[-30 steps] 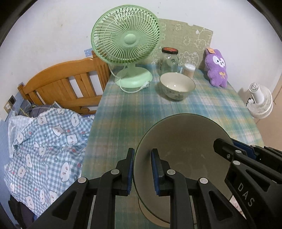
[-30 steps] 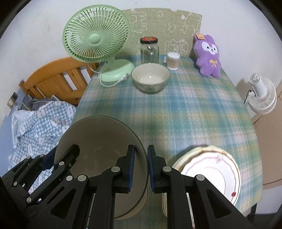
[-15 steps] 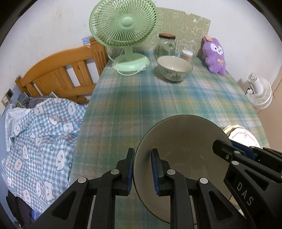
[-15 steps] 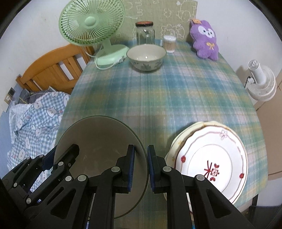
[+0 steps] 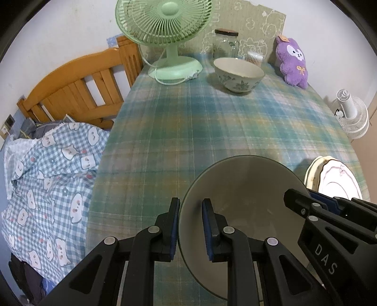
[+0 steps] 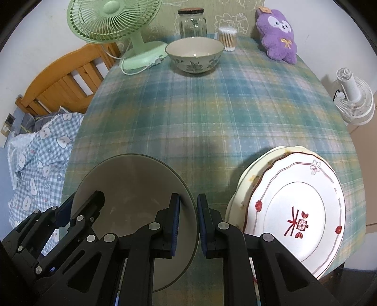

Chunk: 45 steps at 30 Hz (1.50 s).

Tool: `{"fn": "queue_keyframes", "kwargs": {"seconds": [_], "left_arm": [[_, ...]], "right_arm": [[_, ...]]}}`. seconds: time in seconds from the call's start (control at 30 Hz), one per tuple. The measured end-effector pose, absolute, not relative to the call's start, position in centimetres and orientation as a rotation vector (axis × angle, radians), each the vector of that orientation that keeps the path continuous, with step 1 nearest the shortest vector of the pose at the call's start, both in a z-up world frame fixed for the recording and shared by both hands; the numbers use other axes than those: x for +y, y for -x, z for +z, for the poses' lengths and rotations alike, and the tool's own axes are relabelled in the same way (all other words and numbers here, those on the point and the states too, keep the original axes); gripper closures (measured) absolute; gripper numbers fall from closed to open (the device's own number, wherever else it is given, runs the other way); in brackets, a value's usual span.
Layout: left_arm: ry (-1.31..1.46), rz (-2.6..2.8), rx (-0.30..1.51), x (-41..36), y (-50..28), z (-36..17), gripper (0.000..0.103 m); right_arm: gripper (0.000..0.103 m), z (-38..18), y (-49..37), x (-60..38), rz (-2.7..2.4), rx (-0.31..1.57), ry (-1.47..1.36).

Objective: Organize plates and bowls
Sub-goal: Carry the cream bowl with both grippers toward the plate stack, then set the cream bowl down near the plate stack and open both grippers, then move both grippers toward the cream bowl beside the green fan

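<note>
**Grey bowl held at both rims, plates waiting to my right**

I have the grey bowl point(image 5: 245, 200) between my two tongs, one on each side. My left tongs point(image 5: 190, 226) straddle its left rim, one finger outside the wall and one inside, and my right tongs point(image 6: 188, 223) do the same on the opposite rim. Both pairs are narrow and closed on the rim, though I cannot tell how firmly the pads bite. I judge the two-sided hold is there because the bowl is wide and smooth: pinched at one edge only, it would tip or slip, while opposite grips keep it level. It seems to sit off the table point(image 6: 212, 113), at the near edge, but the fisheye view does not let me be sure.

Just right of my right tongs lies the stack of plates point(image 6: 297, 211), a white one with red marks on top of a cream one, reaching the table's near right edge. Far ahead of both tongs stands the floral bowl point(image 6: 194, 55), well apart from anything I hold; I take it as the likely partner for the grey bowl. The plaid stretch between is bare.

Behind the floral bowl crowd a green fan point(image 5: 165, 35) with its trailing cord, a glass jar point(image 6: 192, 22), a tub of cotton swabs point(image 6: 227, 38) and a purple plush toy point(image 6: 278, 35). Left of my left tongs a bed point(image 5: 47, 164) with checked bedding borders the table, so drifting that way risks a drop.
</note>
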<state>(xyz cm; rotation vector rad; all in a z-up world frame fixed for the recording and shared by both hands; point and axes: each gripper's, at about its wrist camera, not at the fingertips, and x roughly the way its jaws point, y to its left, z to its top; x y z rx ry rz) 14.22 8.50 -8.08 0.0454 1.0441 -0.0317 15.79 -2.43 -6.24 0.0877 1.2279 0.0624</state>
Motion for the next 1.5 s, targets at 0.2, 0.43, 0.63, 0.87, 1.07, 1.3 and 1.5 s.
{"fn": "queue_keyframes", "kwargs": {"seconds": [0.2,0.43,0.63,0.87,1.07,1.3,1.5], "left_arm": [[-0.061,-0.036,1.033,8.3,-14.4,-8.1,0.087],[-0.078,-0.086,1.064,8.1,-14.2,-7.9,0.067],[-0.073,-0.099,1.01,7.4,-14.1,-5.3,0.045],[-0.055,-0.095,0.942,7.1,-14.5,-1.4,0.035],[-0.04,-0.101,0.892,6.4,-15.3,1.6,0.024],[-0.038,-0.103,0.812,5.5,-17.5,4.3,0.011],[-0.021,-0.046,0.805,4.6,-20.7,4.7,0.004]], "right_arm": [[0.084,-6.3,-16.1,-2.3,0.056,1.224,-0.077],[0.082,-5.8,-15.9,-2.0,0.072,1.244,-0.06],[0.073,-3.7,-16.2,-2.5,0.073,1.218,-0.086],[0.038,0.7,-16.2,-3.2,0.063,1.106,-0.108],[0.034,4.2,-17.1,-3.8,0.047,1.028,-0.102],[0.03,7.2,-19.6,-5.1,0.053,0.941,-0.106],[0.023,7.9,-22.7,-6.1,0.063,0.9,-0.063]]}}
